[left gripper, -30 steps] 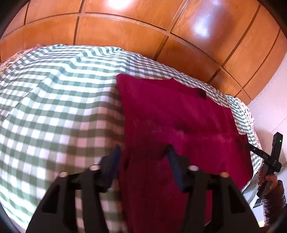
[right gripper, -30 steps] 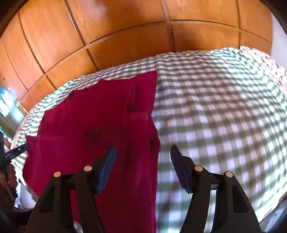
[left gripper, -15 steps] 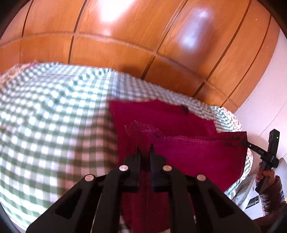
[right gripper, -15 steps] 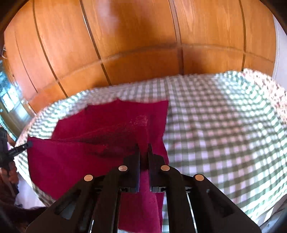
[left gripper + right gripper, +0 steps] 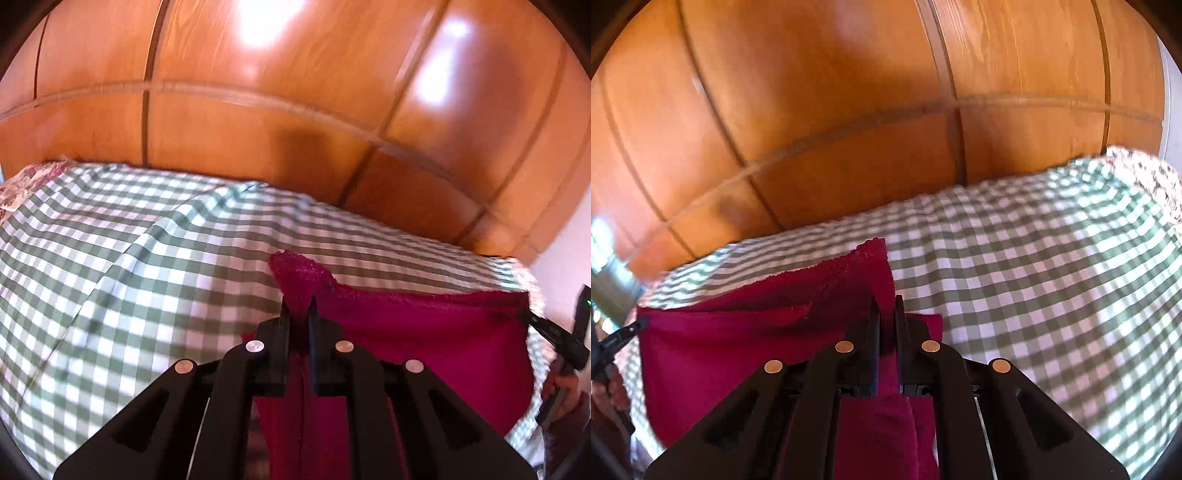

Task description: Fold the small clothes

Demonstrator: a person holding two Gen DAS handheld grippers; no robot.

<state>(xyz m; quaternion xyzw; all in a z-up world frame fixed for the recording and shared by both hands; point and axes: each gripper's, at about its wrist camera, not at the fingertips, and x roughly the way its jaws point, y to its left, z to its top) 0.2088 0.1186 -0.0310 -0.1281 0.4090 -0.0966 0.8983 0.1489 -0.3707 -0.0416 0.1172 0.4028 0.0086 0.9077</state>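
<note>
Crimson garment (image 5: 424,332) hangs stretched between our two tongs, lifted above the checked bed (image 5: 129,258). Left tongs (image 5: 297,306) clench one corner at lower centre; right tongs (image 5: 885,306) clench the other. Its long edge runs straight across between them, both equally near.

Deep red garment (image 5: 424,332): soft, matt cloth with a fuzzy, slightly rough nap and a frilled, lacy edge. Green-and-white checked sheet (image 5: 147,266): thin woven cotton-like cloth, matt, smooth apart from a few creases. Floral fabric (image 5: 1145,173) at the bed's edge: printed cloth, matt. Wooden panelling (image 5: 277,110) behind: varnished, glossy, with visible grain and bright reflections. Left gripper (image 5: 298,310) and right gripper (image 5: 886,306): black matt plastic, smooth, with small shiny metal pins; both clamped on the red cloth.
</note>
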